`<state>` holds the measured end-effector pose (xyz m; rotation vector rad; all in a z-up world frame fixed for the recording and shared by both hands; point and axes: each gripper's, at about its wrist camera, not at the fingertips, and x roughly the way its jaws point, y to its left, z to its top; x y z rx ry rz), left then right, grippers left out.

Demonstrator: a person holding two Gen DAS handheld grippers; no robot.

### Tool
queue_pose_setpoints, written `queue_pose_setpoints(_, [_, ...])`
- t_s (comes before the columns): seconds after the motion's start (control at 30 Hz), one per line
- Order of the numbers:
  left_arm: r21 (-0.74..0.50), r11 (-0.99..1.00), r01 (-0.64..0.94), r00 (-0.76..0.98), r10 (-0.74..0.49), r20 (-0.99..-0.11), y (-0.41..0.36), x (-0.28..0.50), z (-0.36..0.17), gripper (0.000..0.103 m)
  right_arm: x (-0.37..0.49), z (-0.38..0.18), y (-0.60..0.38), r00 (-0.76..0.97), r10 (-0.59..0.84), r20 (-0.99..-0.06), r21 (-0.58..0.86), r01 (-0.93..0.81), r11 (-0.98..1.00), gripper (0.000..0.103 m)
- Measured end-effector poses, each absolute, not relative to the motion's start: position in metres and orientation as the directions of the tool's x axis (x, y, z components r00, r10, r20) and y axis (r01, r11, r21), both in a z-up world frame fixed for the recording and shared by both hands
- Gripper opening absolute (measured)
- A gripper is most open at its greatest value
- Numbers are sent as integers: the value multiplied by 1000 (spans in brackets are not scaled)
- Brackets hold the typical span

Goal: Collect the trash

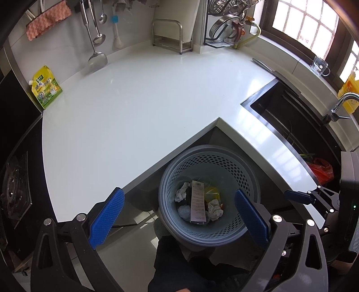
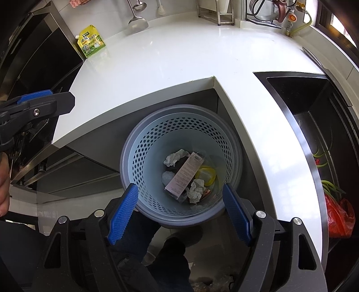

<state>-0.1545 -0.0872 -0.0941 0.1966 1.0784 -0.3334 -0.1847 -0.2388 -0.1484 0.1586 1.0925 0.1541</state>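
Both my claws, left claw [image 1: 179, 215] and right claw [image 2: 179, 213], hang released above the trash basket [image 2: 143, 143]. Only the left view shows the window [image 1: 305, 22]; only the right shows my hand [image 2: 3, 179].

- The place is a home kitchen, shown by a white L-shaped tabletop [image 1: 139, 94] that wraps around an inner corner.
- A gas stove [image 1: 15, 191] is set in at the tabletop's left end, and a dark sink [image 1: 289, 112] with a chrome tap [image 1: 341, 103] is sunk in at its right end.
- Ladles and a spatula [image 1: 96, 60] hang on the back wall beside a pink cloth [image 1: 47, 20].
- A rack of pot lids [image 1: 226, 24] stands at the far edge, near a window [image 1: 307, 20].
- A green seasoning pouch [image 1: 46, 87] leans at the tabletop's left edge.
- A perforated wastebasket [image 2: 181, 166] holding crumpled paper sits on the floor below the inner corner.
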Motion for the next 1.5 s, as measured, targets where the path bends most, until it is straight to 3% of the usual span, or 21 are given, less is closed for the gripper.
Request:
queue_pose_setpoints(0.27, [50,929,365,450,-130,-883,-91,-155,-93,96,-186,-144,-239,460,191,-867,195,-38,980,74])
queue_pose_setpoints(0.8, [-3,933,359,419,-164,-893,-86,-156,-92,96,-184,-149,-238,448,205,-870,211,-37,977,74])
queue_pose_setpoints(1.0, [25,921,389,462,-171,-870,-90,-161,-85,90,-185,-153,-239,441,208,-873,219,-25,975,74])
queue_pose_setpoints(1.23, [34,921,389,462,-163,-872,-89,-160,-83,96,-185,-149,-236,449,201,-871,210,-31,977,74])
queue_pose_setpoints(1.5, [29,930,366,464,-155,-872,-83,-158,-80,96,-184,-147,-233,447,204,-871,206,-45,978,74])
